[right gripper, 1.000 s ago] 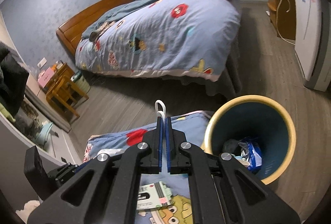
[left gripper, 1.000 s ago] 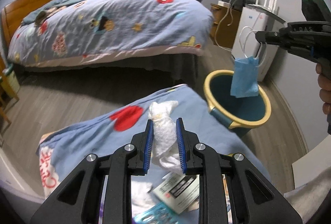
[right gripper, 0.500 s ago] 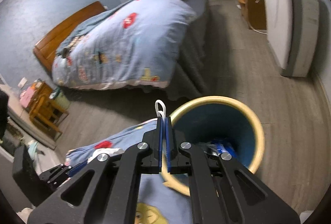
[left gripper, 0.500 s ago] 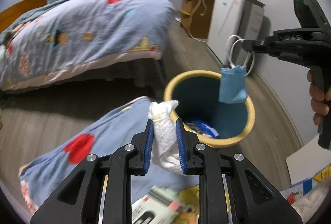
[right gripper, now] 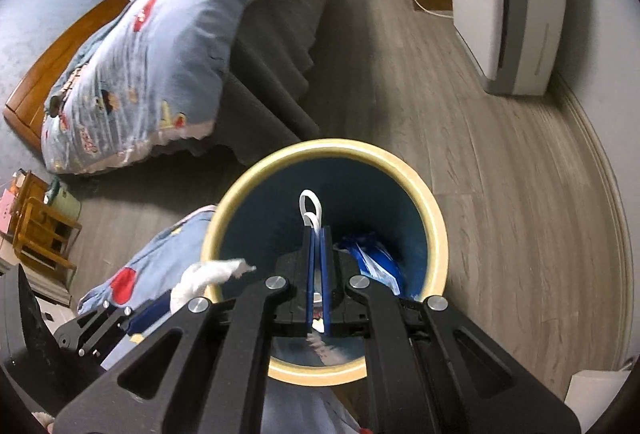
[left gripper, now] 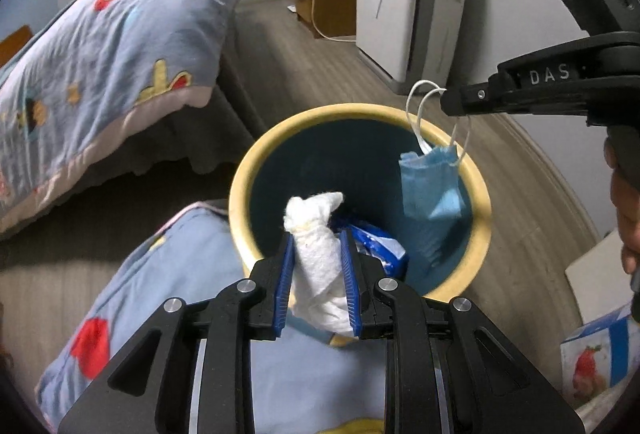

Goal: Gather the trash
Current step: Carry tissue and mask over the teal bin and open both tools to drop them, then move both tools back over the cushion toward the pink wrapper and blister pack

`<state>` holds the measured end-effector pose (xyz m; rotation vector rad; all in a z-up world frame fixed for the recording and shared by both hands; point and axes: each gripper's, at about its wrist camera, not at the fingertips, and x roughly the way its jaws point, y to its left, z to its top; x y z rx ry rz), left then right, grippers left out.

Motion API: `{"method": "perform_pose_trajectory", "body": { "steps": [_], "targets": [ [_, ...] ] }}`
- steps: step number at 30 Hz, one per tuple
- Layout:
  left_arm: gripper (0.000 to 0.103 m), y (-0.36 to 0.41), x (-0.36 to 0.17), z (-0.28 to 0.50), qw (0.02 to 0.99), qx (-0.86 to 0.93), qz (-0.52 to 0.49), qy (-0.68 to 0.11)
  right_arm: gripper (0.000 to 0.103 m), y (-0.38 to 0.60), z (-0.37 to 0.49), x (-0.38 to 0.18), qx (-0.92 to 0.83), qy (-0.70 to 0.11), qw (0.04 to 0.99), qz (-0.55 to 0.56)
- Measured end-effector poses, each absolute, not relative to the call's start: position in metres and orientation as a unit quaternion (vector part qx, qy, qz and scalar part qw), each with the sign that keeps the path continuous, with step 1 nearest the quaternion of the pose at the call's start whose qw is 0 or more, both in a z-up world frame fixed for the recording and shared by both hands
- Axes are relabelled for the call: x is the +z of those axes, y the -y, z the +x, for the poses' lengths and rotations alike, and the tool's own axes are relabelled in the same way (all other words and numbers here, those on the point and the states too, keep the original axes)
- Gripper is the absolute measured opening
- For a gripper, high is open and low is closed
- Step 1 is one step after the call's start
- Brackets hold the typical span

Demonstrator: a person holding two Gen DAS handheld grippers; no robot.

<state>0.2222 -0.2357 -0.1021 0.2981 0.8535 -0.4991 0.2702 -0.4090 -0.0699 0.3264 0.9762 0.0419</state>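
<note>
Both grippers now hang over the mouth of the round dark-teal waste bin with the pale yellow rim [left gripper: 478, 189], whereas a second ago the bin lay off to the right of the left wrist view and the two loads were over the blue cartoon-print blanket [left gripper: 168, 274] instead. The left gripper [left gripper: 318, 276] is clenched on a crumpled white tissue wad [left gripper: 316, 254], its blue pads pressing both sides of it, and the wad's twisted tip now points in over the near rim rather than over the blanket. The right gripper [right gripper: 318, 274] is pinched tight on the white ear loops [right gripper: 310, 209] of a light blue disposable face mask [left gripper: 434, 185]; seen from the left wrist view, the mask dangles by those loops inside the bin's opening, its lower edge already below the rim line on the far right side, where before it hung above the rim. A blue and white crinkled wrapper [left gripper: 376, 242] already lies at the bottom of the bin. In my judgement the carrying part is done for both pieces: each sits above the opening, so letting go should drop them in. The tissue is nearer the rim's edge than the mask, so it is the likelier one to catch on the lip or fall back onto the blanket.
</note>
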Motion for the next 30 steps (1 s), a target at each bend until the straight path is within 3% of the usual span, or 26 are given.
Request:
{"method": "perform_pose_trajectory", "body": {
  "steps": [3,4,7,12,16,20,23,30],
  "targets": [
    [0.032,0.240,-0.103,0.224,0.872,-0.243,0.135,-0.403,0.004,0.409,0.271,-0.072,0.018,-0.468,0.871,0.152],
    [0.042,0.240,-0.102,0.224,0.874,-0.242,0.131,-0.401,0.008,0.408,0.271,-0.071,0.018,-0.467,0.871,0.152],
    [0.057,0.237,-0.100,0.222,0.879,-0.241,0.121,-0.394,0.031,0.408,0.271,-0.070,0.018,-0.464,0.873,0.152],
    [0.073,0.230,-0.094,0.217,0.885,-0.231,0.115,-0.387,0.039,0.407,0.270,-0.067,0.017,-0.461,0.874,0.155],
    [0.089,0.222,-0.088,0.210,0.893,-0.217,0.116,-0.378,0.065,0.405,0.268,-0.062,0.018,-0.453,0.878,0.157],
    [0.095,0.211,-0.081,0.203,0.901,-0.199,0.109,-0.370,0.087,0.406,0.266,-0.057,0.016,-0.444,0.881,0.163],
    [0.096,0.203,-0.075,0.200,0.903,-0.191,0.096,-0.373,0.096,0.405,0.266,-0.053,0.014,-0.440,0.883,0.162],
    [0.097,0.179,-0.053,0.178,0.910,-0.171,0.078,-0.370,0.097,0.392,0.262,-0.044,0.003,-0.436,0.891,0.129]
  ]
}}
